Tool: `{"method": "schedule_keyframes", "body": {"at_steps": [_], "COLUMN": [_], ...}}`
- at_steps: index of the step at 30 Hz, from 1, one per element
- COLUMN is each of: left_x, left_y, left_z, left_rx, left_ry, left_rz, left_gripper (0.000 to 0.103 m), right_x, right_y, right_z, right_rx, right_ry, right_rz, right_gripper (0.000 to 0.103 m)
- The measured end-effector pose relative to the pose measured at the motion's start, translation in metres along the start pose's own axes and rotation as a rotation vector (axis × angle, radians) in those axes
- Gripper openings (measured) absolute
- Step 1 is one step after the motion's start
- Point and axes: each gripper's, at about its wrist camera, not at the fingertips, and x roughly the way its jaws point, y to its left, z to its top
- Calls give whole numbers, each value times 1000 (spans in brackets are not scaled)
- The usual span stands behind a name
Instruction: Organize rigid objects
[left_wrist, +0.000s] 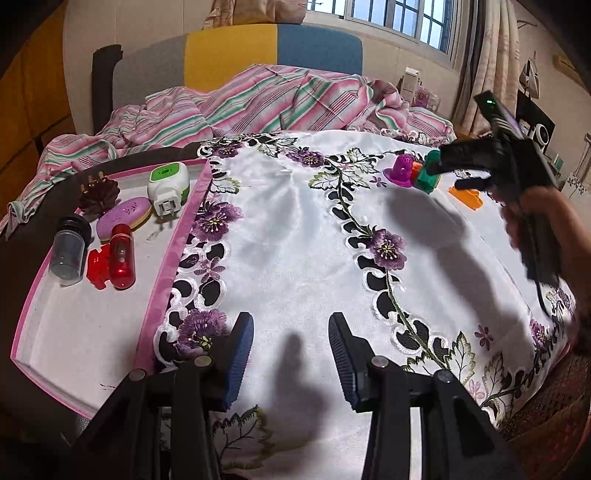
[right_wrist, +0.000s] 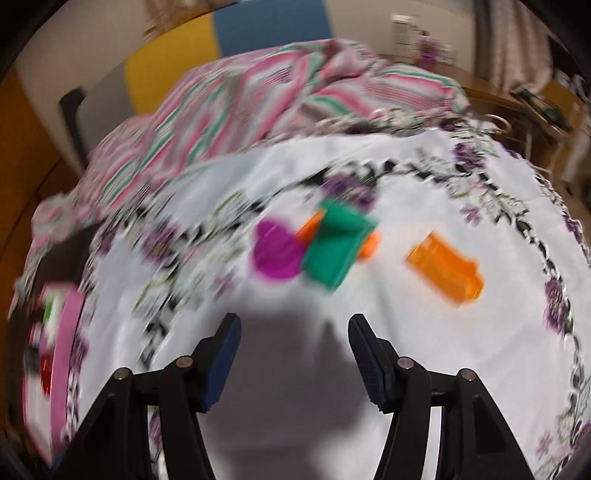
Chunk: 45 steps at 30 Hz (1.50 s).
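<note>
The right hand-held gripper (right_wrist: 293, 354), jaws apart and empty, is hanging just short of the loose cluster on the worktop (left_wrist: 295, 229), with the green block (right_wrist: 334, 245) lying straight ahead beyond its fingertips. The block's long axis is running toward the camera, tilted slightly left. The left hand-held gripper (left_wrist: 291, 354), also apart and empty, is sitting well away, nearer the pink tray (left_wrist: 173, 258).

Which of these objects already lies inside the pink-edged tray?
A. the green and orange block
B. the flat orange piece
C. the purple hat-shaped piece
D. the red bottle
D: the red bottle lies in the pink-edged tray at the left, while the other three pieces sit out on the white embroidered cloth at the far right.
</note>
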Motion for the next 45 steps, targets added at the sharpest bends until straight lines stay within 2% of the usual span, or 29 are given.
{"method": "schedule_keyframes", "body": {"at_steps": [7, 9, 12, 15, 17, 20, 21, 26, 29, 30, 32, 33, 34, 36, 40, 43, 45], "left_x": [3, 6, 8, 9, 8, 7, 7, 5, 2, 2, 1, 1, 2, 3, 5, 6, 8], "left_y": [8, 10, 13, 15, 15, 11, 10, 2, -1, -1, -3, -3, -3, -6, -12, -17, -18], "left_z": [0, -3, -6, -5, -3, -4, -4, -7, -6, -6, -6, -5, -5, -5, -7, -8, -7], "left_rx": [-11, -16, -22, -36, -46, -47, -44, -27, -24, -22, -21, -21, -21, -21, -16, -6, -13], "left_ry": [5, 18, 22, 23, 11, 5, 6, 9, 5, 4, -3, -1, 1, -1, -3, -5, 4], "left_rz": [-6, -4, -3, -4, -6, -14, -17, -21, -24, -25, -25, -30, -38, -52, -148, -156, -167], "left_gripper": [42, 42, 42, 42, 42, 42, 42, 42, 42, 42, 42, 42, 42, 42, 42, 42, 42], "right_x": [36, 44, 51, 48, 43, 33, 28, 11, 8, 4, -6, -12, -19, -33, -47, -37, -27], "right_y": [-15, -16, -16, -22, -23, -16, -13, 10, 33, 41, 51, 49, 45, 26, -30, -65, -80], "right_z": [26, 32, 34, 32, 25, 13, 8, -23, -36, -40, -44, -44, -42, -32, -12, 4, 12], "right_rx": [80, 92, 78, 107, 104, 52, 42, -13, -71, -105, -163, -169, -166, -129, -26, -32, -69], "right_ry": [-3, -9, -17, -8, 9, 41, 49, 110, 163, 162, 144, 126, 94, 5, -141, -160, -144], "right_rz": [-51, -36, -42, -10, 9, -9, 1, 166, 300, 315, 320, 320, 314, 252, 4, -156, -230], "right_gripper": [61, 59, 53, 36, 35, 35, 35, 35, 36, 37, 52, 67, 76, 76, 76, 76, 76]}}
